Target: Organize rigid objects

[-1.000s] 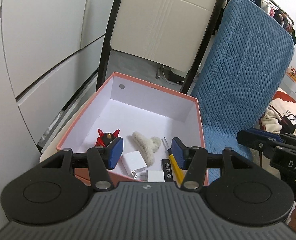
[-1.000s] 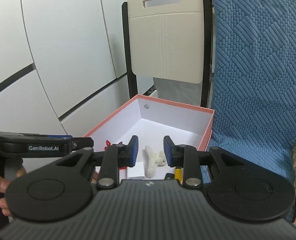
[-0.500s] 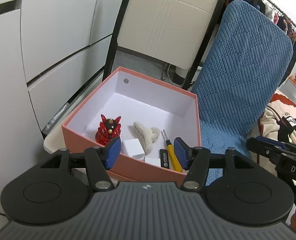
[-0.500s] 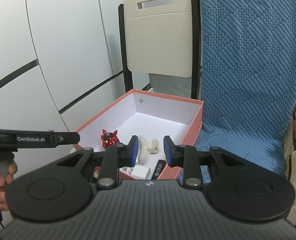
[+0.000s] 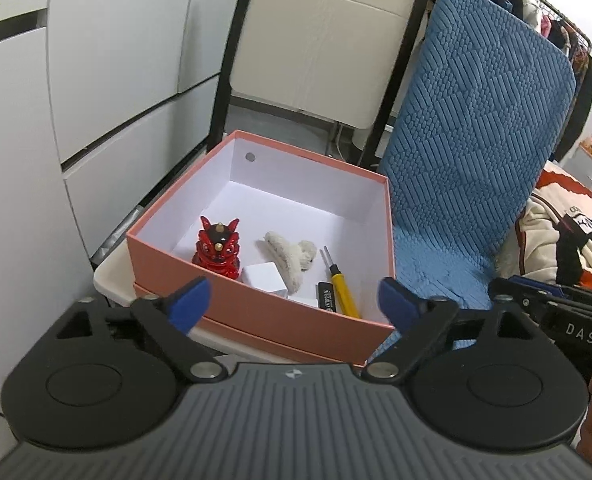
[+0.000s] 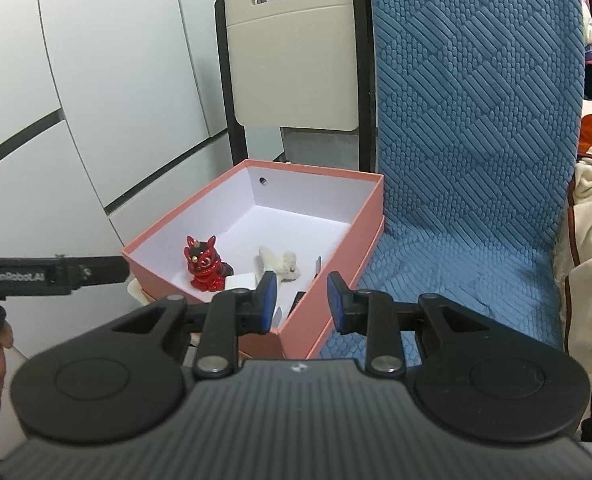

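Observation:
A pink box with a white inside holds a red lion figurine, a fluffy cream hair claw, a white charger cube, a yellow-handled screwdriver and a small black item. My left gripper hovers short of the box's near wall, its jaws opening wide with nothing between them. My right gripper hangs over the box's near right corner, jaws a narrow gap apart and empty. The right wrist view also shows the figurine and the claw.
The box rests on a cream seat. A blue textured chair cushion stands right beside it, a cream folding chair behind. White cabinet panels line the left. Clothing is piled at far right.
Both grippers have drawn back from the box, so more of its outside shows. The left jaws have spread much wider. The right jaws keep the same narrow gap.

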Action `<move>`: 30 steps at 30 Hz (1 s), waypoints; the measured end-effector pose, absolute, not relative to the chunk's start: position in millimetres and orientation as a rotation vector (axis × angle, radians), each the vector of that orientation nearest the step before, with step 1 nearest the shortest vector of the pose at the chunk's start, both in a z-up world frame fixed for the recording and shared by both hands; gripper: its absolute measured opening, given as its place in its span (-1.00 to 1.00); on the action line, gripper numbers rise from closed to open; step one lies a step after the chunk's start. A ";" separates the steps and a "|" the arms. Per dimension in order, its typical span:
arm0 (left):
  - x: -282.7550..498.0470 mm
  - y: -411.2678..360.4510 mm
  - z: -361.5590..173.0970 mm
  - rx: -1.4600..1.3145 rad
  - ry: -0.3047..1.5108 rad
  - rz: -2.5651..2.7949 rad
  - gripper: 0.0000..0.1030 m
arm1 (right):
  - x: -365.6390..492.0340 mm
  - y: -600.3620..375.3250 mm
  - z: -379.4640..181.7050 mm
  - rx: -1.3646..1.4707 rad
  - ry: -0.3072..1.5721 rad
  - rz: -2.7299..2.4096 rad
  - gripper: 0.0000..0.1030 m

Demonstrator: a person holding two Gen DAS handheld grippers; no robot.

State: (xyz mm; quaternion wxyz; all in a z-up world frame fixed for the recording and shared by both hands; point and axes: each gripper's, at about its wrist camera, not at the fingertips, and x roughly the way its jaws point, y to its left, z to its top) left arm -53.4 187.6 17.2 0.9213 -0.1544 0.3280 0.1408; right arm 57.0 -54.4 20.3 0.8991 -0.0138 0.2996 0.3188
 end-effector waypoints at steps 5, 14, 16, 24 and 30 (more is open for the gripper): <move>-62.9 183.2 19.5 -0.318 0.668 0.308 0.94 | 54.3 -57.7 19.5 -0.042 0.621 0.655 -0.07; -69.0 183.3 16.1 -0.324 0.681 0.338 0.98 | 55.4 -56.9 12.8 -0.036 0.653 0.656 0.77; -68.4 182.9 15.8 -0.314 0.686 0.341 1.00 | 54.9 -56.1 12.3 -0.041 0.654 0.655 0.77; -66.9 183.9 14.9 -0.289 0.704 0.370 1.00 | 55.7 -55.9 11.4 -0.046 0.649 0.642 0.77; -66.5 185.3 18.8 -0.287 0.696 0.369 1.00 | 55.5 -52.7 10.1 -0.059 0.654 0.653 0.77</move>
